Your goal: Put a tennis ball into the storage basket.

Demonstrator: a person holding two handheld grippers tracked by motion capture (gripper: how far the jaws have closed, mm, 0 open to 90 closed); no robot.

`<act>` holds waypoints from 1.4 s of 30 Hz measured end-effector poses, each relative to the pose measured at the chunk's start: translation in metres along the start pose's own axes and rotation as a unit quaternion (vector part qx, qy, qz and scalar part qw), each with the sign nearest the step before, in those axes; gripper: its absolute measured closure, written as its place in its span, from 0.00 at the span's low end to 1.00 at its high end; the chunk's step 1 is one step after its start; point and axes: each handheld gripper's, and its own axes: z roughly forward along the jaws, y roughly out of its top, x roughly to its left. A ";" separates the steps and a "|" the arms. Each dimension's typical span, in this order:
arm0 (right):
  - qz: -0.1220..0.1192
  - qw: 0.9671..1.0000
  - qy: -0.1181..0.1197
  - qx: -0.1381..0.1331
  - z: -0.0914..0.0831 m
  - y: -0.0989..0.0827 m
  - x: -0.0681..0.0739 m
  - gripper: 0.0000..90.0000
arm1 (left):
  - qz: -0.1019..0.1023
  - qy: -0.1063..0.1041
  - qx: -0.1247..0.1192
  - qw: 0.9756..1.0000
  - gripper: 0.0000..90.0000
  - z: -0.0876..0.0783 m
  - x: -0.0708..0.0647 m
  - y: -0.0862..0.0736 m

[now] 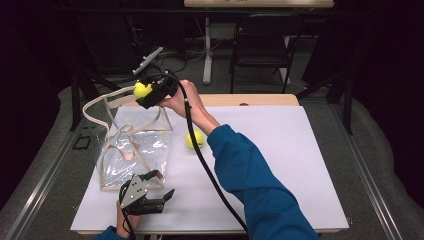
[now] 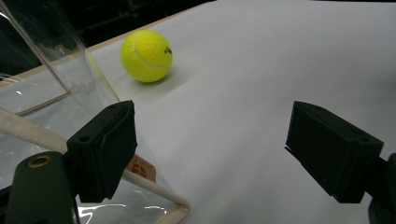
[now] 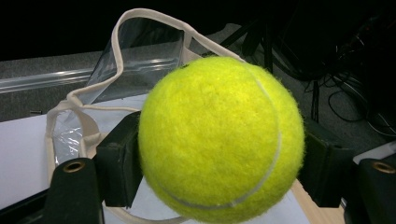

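Right gripper (image 1: 145, 92) is clamped on a fuzzy yellow tennis ball (image 3: 219, 140) above the clear plastic tote bag (image 1: 132, 150) at the desk's left edge. Left gripper (image 1: 167, 196) sits apart, empty. I'd centre over the opening before letting go.

Dark room, grey carpet floor (image 1: 50, 150), black folding chair (image 1: 262, 42) behind the white-topped table (image 1: 280, 165), cables on the floor

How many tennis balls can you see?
2. One tennis ball is squeezed in the right tongs, up above the clear bag. The other tennis ball sits on the white table beside the bag. None show inside the bag.
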 end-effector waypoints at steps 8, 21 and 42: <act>0.000 1.000 0.001 0.003 0.004 0.001 0.002 0.29 | 0.000 0.000 0.000 1.000 0.18 0.000 0.000 0.000; -0.001 1.000 0.008 0.006 0.012 0.002 0.007 0.29 | 0.001 0.000 -0.001 1.000 0.18 0.000 0.000 0.000; 0.000 1.000 0.015 0.017 0.022 0.000 0.012 0.29 | 0.002 -0.001 0.001 1.000 0.18 0.000 0.000 0.000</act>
